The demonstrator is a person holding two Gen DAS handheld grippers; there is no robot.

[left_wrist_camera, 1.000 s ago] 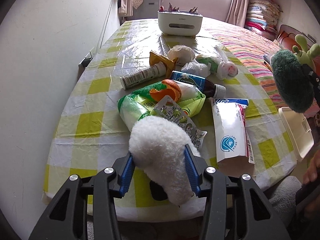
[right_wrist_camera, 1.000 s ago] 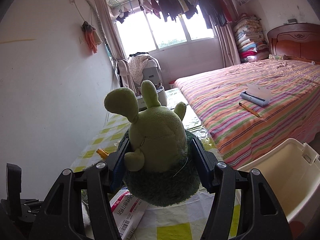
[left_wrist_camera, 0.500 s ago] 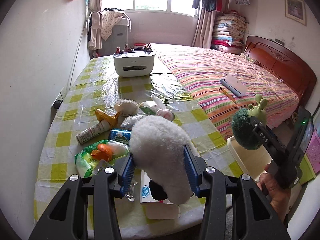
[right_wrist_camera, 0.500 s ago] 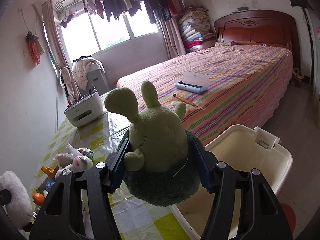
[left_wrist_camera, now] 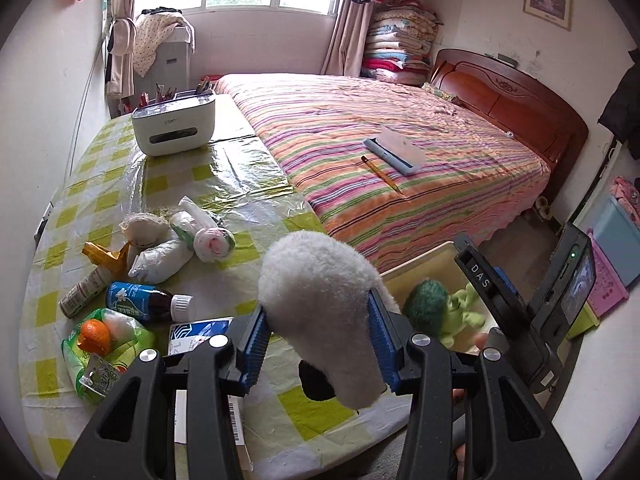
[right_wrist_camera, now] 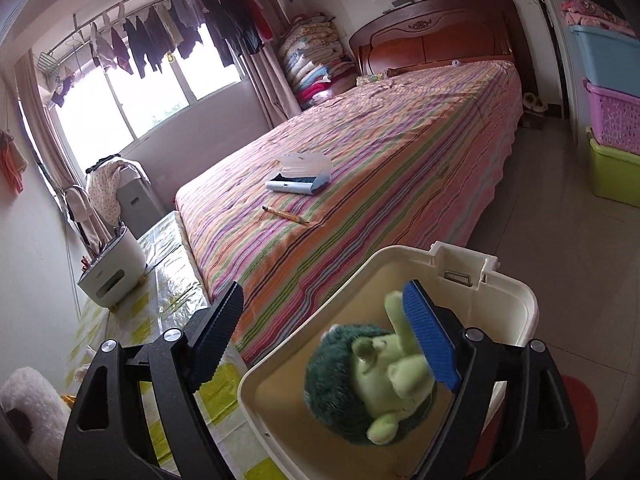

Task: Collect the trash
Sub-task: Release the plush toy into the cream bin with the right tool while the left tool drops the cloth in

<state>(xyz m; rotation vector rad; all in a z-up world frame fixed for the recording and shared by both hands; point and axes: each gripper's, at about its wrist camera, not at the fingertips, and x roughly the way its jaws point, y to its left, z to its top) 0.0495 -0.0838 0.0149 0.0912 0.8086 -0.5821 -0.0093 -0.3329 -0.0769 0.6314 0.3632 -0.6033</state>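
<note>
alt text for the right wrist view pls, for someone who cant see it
The right gripper is opening its fingers over a cream plastic bin, and a green plush toy lies in the bin below them. Behind is a bed with a striped cover; a table with a yellow checked cloth runs along its left.

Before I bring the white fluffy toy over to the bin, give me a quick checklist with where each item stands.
1. Left gripper is shut on the white plush toy, both pads pressing into it: ok.
2. Right gripper has let go; its jaws are opening and the green plush toy sits in the cream bin: ok.
3. Right gripper is out of the bin's mouth: not ok, it hangs over the bin.
4. Bin has room beside the green toy: ok.
5. White toy is over the bin: not ok, mostly above the checked table.
6. Trash left on the table: cannot tell which items count.
</note>
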